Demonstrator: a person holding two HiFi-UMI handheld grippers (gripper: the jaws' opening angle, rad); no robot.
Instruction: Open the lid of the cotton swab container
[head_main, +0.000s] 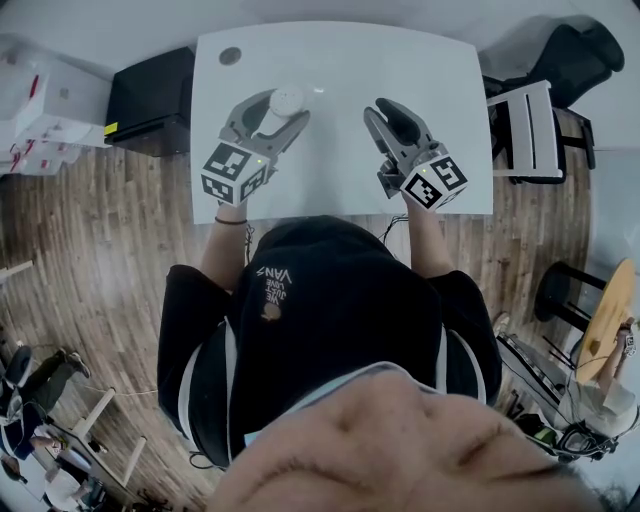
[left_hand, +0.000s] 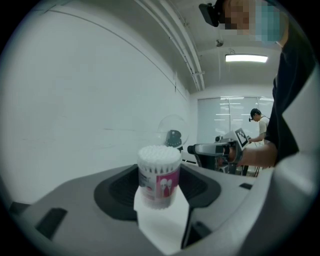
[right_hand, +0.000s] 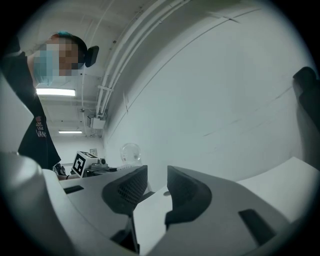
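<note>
The cotton swab container (head_main: 288, 98) is a small clear tub with a pink label (left_hand: 159, 176), upright on the white table (head_main: 340, 60). The white swab tips show bare at its top. My left gripper (head_main: 283, 108) (left_hand: 158, 192) is shut on its sides. A clear round piece (left_hand: 172, 127) (right_hand: 130, 150), seemingly the lid, sits on the table just beyond the container. My right gripper (head_main: 385, 108) (right_hand: 156, 187) hovers to the right, apart from the container. A narrow gap shows between its jaws, and nothing is in it.
A grey round cap (head_main: 230, 56) is set into the table's far left corner. A black cabinet (head_main: 150, 100) stands left of the table, with white boxes (head_main: 40, 110) further left and a chair (head_main: 530, 130) at the right. Another person (left_hand: 259, 125) stands far off.
</note>
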